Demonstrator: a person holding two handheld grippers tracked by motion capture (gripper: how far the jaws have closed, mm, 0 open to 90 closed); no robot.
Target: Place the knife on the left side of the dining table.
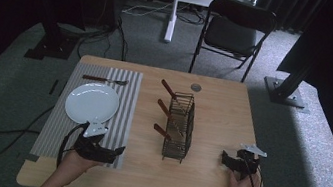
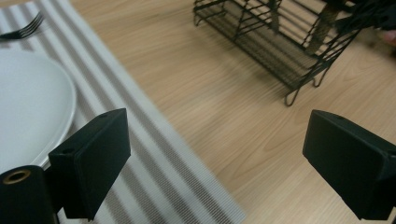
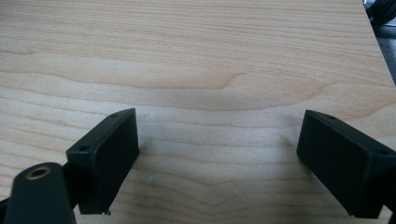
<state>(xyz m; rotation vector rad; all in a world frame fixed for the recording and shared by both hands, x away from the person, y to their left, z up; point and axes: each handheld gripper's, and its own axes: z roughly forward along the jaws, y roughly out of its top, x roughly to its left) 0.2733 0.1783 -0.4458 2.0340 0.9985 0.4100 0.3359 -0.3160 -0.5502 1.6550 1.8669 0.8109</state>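
The left gripper (image 1: 112,152) rests at the near edge of the striped placemat (image 1: 126,97) in the high view, jaws spread wide and holding nothing, while the right gripper (image 1: 229,160) sits on bare wood at the near right of the table (image 1: 223,107), also wide and empty. Between them stands the black wire rack (image 1: 180,126), upright, with three brown-handled utensils (image 1: 169,89) poking out of its left side at an angle; what kind they are is too small to tell. On the placemat lie a white plate (image 1: 92,103), empty, and a fork (image 1: 105,80) just beyond it. In the left gripper view the plate (image 2: 32,102) curves in at the left, the fork's tines (image 2: 25,30) show at the top corner, and the rack (image 2: 280,42) stands ahead and to the right — the gripper looks aimed toward it. The likely work is drawing a utensil from the rack; to do it well, approach a handle squarely, close on it near mid-length, and lift along its slant so the wires don't snag — a tug sideways could tip the rack. In the right gripper view the jaws stand far apart over plain wood grain (image 3: 210,70).
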